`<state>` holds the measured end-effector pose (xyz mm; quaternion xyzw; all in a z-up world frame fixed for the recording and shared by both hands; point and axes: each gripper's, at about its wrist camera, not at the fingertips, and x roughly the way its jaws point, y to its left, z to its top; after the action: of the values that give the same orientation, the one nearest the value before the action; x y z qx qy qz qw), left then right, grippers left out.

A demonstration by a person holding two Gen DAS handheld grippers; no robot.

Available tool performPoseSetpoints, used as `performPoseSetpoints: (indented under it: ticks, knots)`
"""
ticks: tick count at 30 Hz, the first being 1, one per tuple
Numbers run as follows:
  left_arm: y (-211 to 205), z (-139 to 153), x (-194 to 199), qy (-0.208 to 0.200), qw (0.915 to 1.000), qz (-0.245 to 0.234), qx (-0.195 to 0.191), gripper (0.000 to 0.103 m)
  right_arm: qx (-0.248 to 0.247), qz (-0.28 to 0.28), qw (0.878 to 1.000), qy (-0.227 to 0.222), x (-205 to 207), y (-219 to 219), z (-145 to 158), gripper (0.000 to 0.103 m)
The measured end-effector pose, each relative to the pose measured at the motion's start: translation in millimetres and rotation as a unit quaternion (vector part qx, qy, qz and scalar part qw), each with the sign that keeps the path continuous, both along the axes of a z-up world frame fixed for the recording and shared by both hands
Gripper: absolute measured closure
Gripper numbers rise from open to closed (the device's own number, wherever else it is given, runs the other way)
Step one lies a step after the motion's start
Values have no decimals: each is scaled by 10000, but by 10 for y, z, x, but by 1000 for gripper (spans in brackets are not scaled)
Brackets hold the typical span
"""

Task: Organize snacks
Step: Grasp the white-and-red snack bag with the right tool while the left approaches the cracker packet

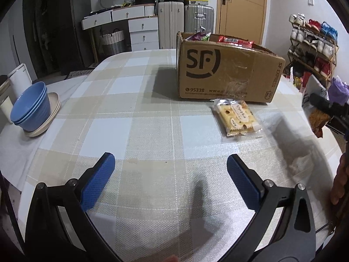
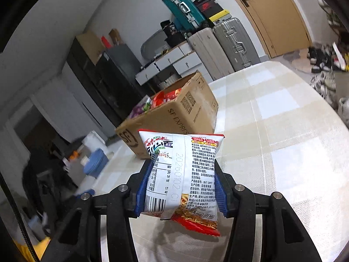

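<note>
A brown SF Express cardboard box (image 1: 226, 69) stands on the checked tablecloth (image 1: 139, 113), with several snack packs showing inside it. A clear pack of yellow cheese crackers (image 1: 236, 118) lies flat just in front of the box. My left gripper (image 1: 171, 166) is open and empty, low over the near part of the table. My right gripper (image 2: 182, 174) is shut on a white and red noodle snack bag (image 2: 183, 179), held above the table with the box (image 2: 174, 113) beyond it. In the left wrist view the right gripper (image 1: 327, 107) shows at the right edge.
Stacked blue bowls (image 1: 30, 111) on cream plates sit at the table's left edge, beside a white container (image 1: 19, 78). Suitcases (image 1: 185, 21), drawers and a door stand behind the table. A shoe rack (image 1: 314, 45) is at the right.
</note>
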<state>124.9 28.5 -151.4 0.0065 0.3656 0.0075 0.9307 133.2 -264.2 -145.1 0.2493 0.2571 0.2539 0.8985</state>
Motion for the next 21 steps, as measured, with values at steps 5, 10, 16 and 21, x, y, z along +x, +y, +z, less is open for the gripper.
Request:
performPoseSetpoints:
  ticks: [5, 10, 16, 21]
  knots:
    - [-21, -81, 80, 276, 9996, -19, 70, 1, 239, -19, 9996, -151, -73, -77, 24, 51]
    - [-153, -13, 225, 307, 9981, -388, -357, 1, 316, 16, 9993, -181, -85, -80, 38, 51]
    - [-589, 66, 746, 578, 9947, -698, -494, 1, 406, 63, 9990, -160, -56, -86, 20, 51]
    - [-976, -101, 1206, 1106, 9905, -817, -15, 2, 635, 74, 9979, -79, -11, -147, -19, 51]
